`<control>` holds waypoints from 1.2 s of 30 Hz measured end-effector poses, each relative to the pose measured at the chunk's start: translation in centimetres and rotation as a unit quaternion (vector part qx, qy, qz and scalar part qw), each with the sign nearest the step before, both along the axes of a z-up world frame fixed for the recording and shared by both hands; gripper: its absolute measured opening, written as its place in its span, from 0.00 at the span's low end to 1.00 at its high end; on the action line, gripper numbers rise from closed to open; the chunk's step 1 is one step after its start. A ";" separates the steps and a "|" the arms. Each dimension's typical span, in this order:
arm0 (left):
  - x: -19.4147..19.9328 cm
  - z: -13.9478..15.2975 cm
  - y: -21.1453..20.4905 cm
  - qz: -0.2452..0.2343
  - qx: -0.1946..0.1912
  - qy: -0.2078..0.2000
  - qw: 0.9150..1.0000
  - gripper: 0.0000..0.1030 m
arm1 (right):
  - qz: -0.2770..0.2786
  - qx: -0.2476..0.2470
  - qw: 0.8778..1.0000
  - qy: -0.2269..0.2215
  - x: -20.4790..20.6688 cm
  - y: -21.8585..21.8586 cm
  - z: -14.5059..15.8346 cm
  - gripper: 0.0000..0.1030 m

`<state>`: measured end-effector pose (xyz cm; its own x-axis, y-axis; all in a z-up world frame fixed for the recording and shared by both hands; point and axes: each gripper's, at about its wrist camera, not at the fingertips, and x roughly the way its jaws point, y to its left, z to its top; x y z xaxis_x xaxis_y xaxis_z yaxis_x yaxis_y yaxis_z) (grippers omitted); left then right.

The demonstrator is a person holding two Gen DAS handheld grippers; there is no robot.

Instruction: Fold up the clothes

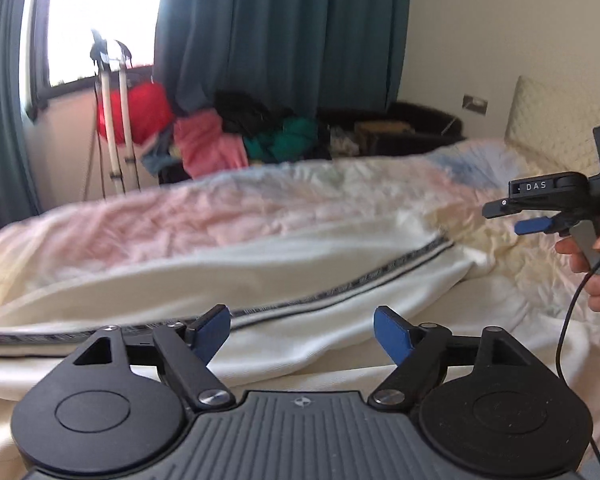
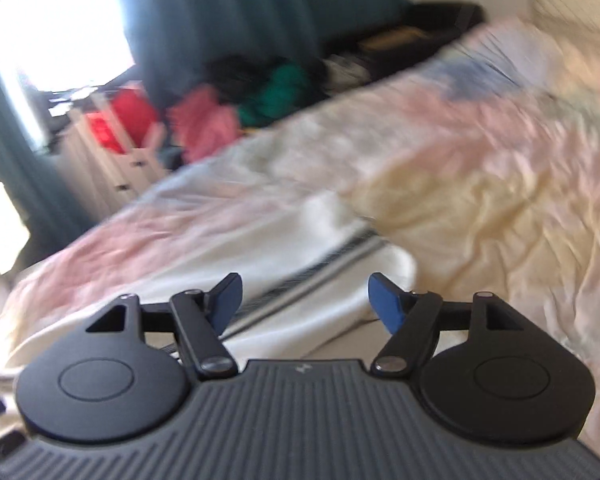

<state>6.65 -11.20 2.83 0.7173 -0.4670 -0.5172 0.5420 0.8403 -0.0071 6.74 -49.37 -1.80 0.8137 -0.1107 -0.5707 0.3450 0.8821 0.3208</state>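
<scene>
Blue pads [image 1: 392, 334]: at the lower centre of the left wrist view, spread wide with nothing between them.
Left gripper [image 1: 302, 334]: jaws apart, hovering over cloth, empty.
Right gripper [image 2: 305, 299]: jaws likewise apart and empty in its own view; it also shows at the right edge of the left wrist view, held by a hand [image 1: 588, 268].
White garment [image 1: 308, 280]: lies flat across the lower middle of both views, a dark striped band [image 1: 340, 284] running diagonally along it (which sort of garment I cannot tell).
Bedspread [image 1: 188, 216]: pale pink and cream, rumpled, under the garment.
Clothes pile [image 1: 236, 136]: upper centre, beyond the bed, well apart.
Risk: both views are blurred, so a re-grasp could pinch bedspread together with the garment.
Risk: white on cream hides the hem; a grip off the edge would leave the fold skewed.
Risk: the rumpled bedding may let the laid layer slide.
</scene>
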 end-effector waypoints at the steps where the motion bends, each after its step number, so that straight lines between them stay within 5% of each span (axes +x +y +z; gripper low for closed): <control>1: -1.1 1.0 0.7 0.010 -0.003 -0.007 1.000 0.87 | 0.015 -0.010 1.000 -0.009 -0.9 1.2 1.1 0.70; 5: -5.2 4.4 3.6 0.037 -0.018 -0.028 0.999 0.99 | 0.070 -0.033 0.996 -0.043 -4.4 6.0 4.8 0.70; 9: -8.9 6.6 6.5 0.068 -0.030 -0.042 0.996 1.00 | 0.105 -0.052 0.991 -0.058 -7.8 10.1 6.9 0.70; 16: -12.0 6.2 14.4 0.124 -0.042 -0.022 0.991 1.00 | 0.115 -0.097 0.986 -0.075 -10.9 13.4 5.0 0.70; 20: -10.6 4.4 21.6 0.203 -0.064 0.029 0.977 1.00 | 0.093 -0.073 0.991 -0.057 -10.7 12.9 2.4 0.70; 23: -9.7 2.6 28.4 0.298 -0.100 0.089 0.945 0.99 | 0.057 -0.046 0.997 -0.039 -10.2 12.0 0.3 0.70; 28: -9.1 -0.7 37.4 0.417 -0.174 0.184 0.873 0.98 | 0.005 0.009 1.000 -0.010 -10.2 9.8 -2.2 0.70; 32: -8.3 -3.8 41.5 0.447 -0.282 0.255 0.810 0.97 | -0.047 0.056 0.997 -0.011 -10.9 7.7 -3.0 0.70; 36: -6.7 -7.0 41.9 0.438 -0.364 0.324 0.755 0.78 | -0.112 0.112 0.987 -0.020 -12.2 5.0 -3.9 0.70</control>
